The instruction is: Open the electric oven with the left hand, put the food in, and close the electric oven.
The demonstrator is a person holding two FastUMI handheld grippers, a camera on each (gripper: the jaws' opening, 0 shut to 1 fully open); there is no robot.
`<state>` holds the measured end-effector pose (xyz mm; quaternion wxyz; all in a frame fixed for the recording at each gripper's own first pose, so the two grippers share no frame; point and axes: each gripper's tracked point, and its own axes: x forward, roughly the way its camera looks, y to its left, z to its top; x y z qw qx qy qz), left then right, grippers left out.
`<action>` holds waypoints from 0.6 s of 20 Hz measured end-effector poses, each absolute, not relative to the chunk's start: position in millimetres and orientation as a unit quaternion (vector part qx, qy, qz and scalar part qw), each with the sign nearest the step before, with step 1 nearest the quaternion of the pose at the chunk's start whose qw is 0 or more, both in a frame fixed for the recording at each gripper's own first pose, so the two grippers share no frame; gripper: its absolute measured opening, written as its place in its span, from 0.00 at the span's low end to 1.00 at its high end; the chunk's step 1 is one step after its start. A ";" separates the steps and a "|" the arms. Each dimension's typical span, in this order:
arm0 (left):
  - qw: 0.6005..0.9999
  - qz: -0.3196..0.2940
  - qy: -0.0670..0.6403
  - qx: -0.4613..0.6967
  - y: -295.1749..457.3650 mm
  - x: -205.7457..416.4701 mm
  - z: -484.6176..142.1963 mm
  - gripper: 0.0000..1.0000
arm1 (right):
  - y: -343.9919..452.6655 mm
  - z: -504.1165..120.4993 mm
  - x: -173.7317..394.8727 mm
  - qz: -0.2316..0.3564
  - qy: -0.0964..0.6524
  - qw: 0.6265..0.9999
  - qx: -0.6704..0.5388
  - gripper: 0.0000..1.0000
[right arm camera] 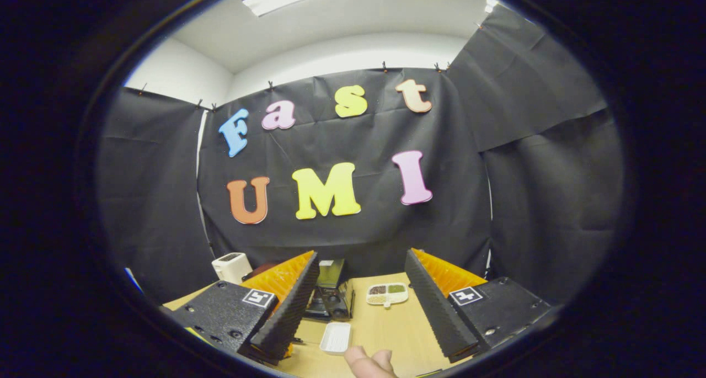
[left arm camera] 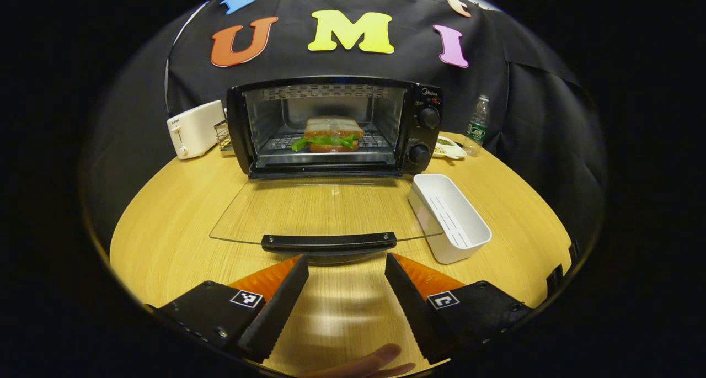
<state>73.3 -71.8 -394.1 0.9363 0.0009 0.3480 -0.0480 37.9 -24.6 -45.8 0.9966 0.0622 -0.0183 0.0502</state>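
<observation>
Tool [left arm camera: 346,267] wide open, empty

one oven [left arm camera: 331,127], one sandwich [left arm camera: 332,134], one toaster [left arm camera: 196,128]

Round light-wood surface [left arm camera: 165,240]. On it: electric oven [left arm camera: 333,127] at the back, its glass door [left arm camera: 325,209] folded down flat just over the wood; white toaster [left arm camera: 194,128] left of the oven; white tray [left arm camera: 449,217] right of the door; small divided dish [left arm camera: 449,146] and water bottle [left arm camera: 477,125] at back right.
</observation>
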 end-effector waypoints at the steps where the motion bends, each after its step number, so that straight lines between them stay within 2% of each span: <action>1: 0.935 -0.047 0.351 0.000 -71.9 74.9 -397.2 0.93 | -29.2 -44.8 33.7 0.046 -0.024 0.997 0.062 0.89; 2: 0.934 -0.045 0.354 0.001 -71.5 77.7 -400.5 0.93 | -33.0 -44.0 30.8 0.043 -0.030 0.997 0.063 0.89; 3: 0.934 -0.042 0.355 0.003 -71.0 80.6 -402.8 0.93 | -36.8 -43.4 28.0 0.040 -0.034 0.997 0.062 1.00; 12: 0.932 -0.033 0.362 0.011 -68.0 89.2 -404.6 0.93 | -56.4 -61.0 31.8 0.023 -0.036 0.994 0.103 0.99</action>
